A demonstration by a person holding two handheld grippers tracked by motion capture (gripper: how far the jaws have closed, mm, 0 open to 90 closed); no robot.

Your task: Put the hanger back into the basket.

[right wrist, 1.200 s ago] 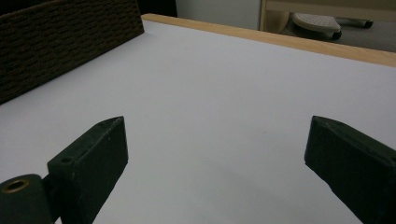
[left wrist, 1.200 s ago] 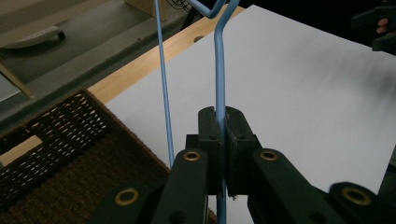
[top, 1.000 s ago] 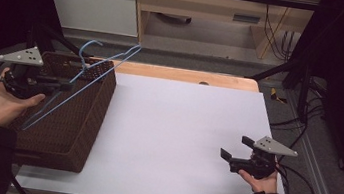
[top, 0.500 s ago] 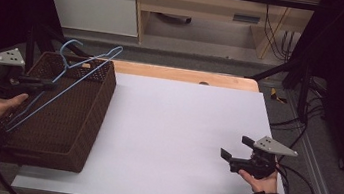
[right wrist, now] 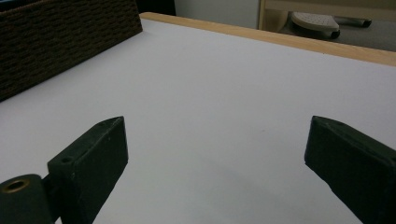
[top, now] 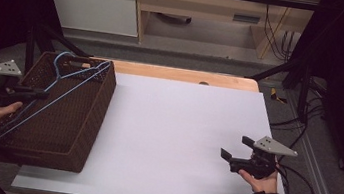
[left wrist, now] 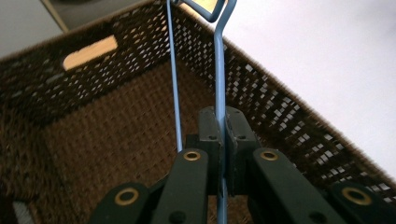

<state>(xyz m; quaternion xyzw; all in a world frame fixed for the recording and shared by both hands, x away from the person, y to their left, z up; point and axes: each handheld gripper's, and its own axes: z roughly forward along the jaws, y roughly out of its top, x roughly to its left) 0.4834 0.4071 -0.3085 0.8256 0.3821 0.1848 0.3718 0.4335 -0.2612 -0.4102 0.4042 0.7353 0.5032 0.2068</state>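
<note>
From above, our left gripper clamps a blue wire hanger slanting into the brown wicker basket at the table's left, our right gripper gaping over bare white, left gripper view, jaws pinched on the hanger's wire, right gripper view, jaws wide apart, basket wall beyond.

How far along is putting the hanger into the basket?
Done: the left gripper is clamped on the blue hanger, held over the basket. In hand: lowering it; its hook end sits by the far rim. Left: set it down inside and let go. The right gripper rests open over the table.
</note>
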